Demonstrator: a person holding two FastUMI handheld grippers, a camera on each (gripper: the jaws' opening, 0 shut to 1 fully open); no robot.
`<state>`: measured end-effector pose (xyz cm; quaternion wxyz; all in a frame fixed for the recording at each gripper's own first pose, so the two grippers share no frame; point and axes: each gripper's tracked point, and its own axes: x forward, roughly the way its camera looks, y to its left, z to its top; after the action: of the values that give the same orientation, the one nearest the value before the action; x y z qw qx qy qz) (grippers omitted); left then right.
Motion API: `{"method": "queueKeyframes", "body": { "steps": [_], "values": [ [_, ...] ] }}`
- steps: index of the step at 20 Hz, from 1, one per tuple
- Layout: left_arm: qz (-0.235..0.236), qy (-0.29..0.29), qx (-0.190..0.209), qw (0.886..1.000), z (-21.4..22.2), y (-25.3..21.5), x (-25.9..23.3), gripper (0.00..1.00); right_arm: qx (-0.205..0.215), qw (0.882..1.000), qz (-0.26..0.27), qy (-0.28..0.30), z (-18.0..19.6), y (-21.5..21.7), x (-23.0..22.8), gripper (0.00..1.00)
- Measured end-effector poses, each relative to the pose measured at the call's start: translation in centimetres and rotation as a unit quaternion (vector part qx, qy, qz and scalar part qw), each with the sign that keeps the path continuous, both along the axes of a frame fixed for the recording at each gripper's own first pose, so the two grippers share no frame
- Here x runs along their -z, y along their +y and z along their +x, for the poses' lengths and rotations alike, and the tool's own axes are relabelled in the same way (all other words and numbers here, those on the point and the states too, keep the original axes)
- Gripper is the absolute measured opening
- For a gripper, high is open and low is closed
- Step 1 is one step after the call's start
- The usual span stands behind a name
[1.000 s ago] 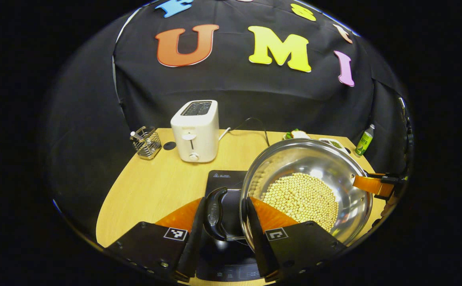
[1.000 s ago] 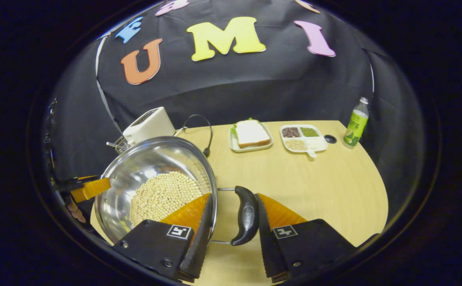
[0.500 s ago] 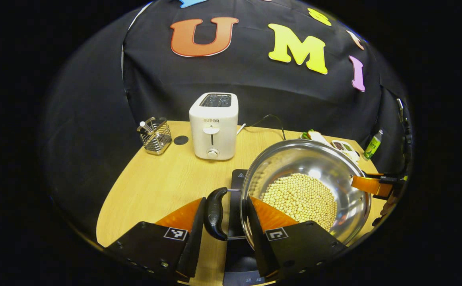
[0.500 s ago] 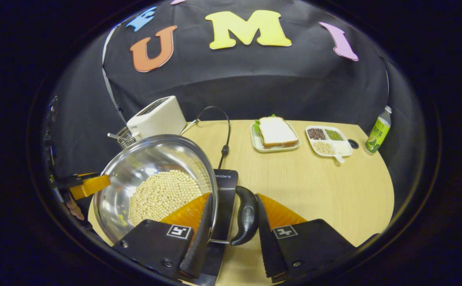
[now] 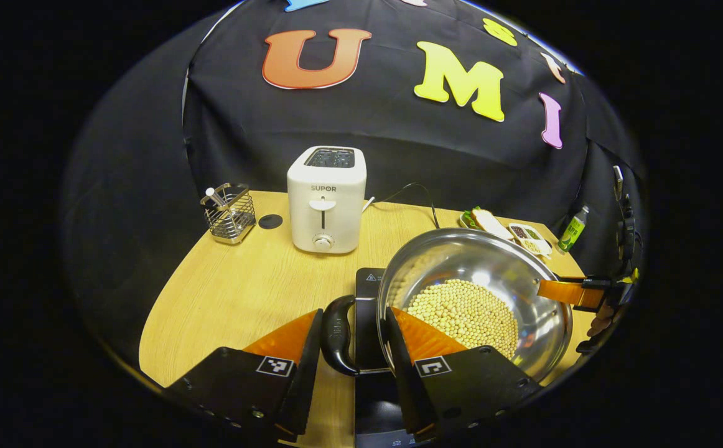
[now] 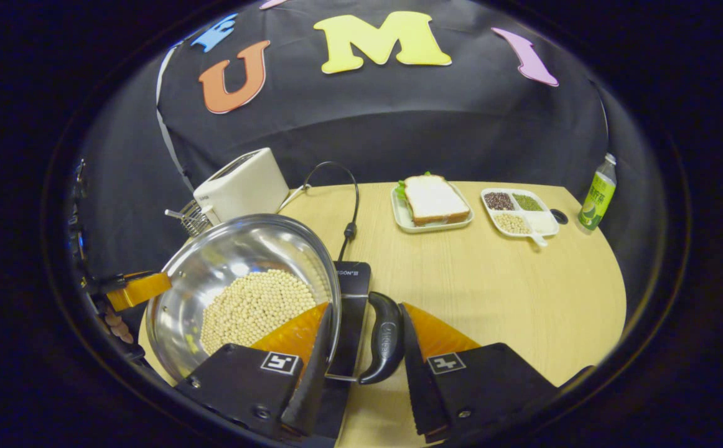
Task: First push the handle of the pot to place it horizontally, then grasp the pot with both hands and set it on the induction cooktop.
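The person is carrying the pot [image 5: 473, 298] with both tools, each closed on one of its two black side handles. The left tool [image 5: 349, 336] is gripping the left handle [image 5: 336, 335], both fingers pressing its sides; the right tool [image 6: 364, 339] is gripping the right handle [image 6: 383, 345] likewise. The pot, holding a bed of pale beans [image 6: 256, 308], is hanging above the induction cooktop [image 5: 371, 330], the dark panel showing beneath its rim near the front edge of the surface [image 6: 492, 292]. Judged from this, the handle-levelling step is done and the setting-down step is under way. The next move appears to call for an even descent on both sides, keeping the pot level and centred over the cooktop, then releasing. The toaster [image 5: 326, 198] and the cooktop's corner bear printed marks, and the bottle [image 6: 595, 194] bears a label; these are not transcribed here.
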<state>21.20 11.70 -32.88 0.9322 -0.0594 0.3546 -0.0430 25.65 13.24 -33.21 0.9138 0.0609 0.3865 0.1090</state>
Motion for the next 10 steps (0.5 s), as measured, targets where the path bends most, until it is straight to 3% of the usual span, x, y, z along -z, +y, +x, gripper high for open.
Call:
{"method": "queueKeyframes", "body": {
  "steps": [6, 10],
  "values": [
    [-0.009, -0.009, -0.009, 1.000, 0.06, 0.06, -0.30, 0.55, 0.010, 1.000, 0.012, -0.023, 0.19, 0.22, -0.17, 0.60],
    [0.015, -0.022, -0.007, 1.000, -0.12, 0.29, -0.45, 0.58, 0.016, 0.998, 0.028, -0.053, 0.62, 0.27, -0.33, 0.60]
  ]
}}
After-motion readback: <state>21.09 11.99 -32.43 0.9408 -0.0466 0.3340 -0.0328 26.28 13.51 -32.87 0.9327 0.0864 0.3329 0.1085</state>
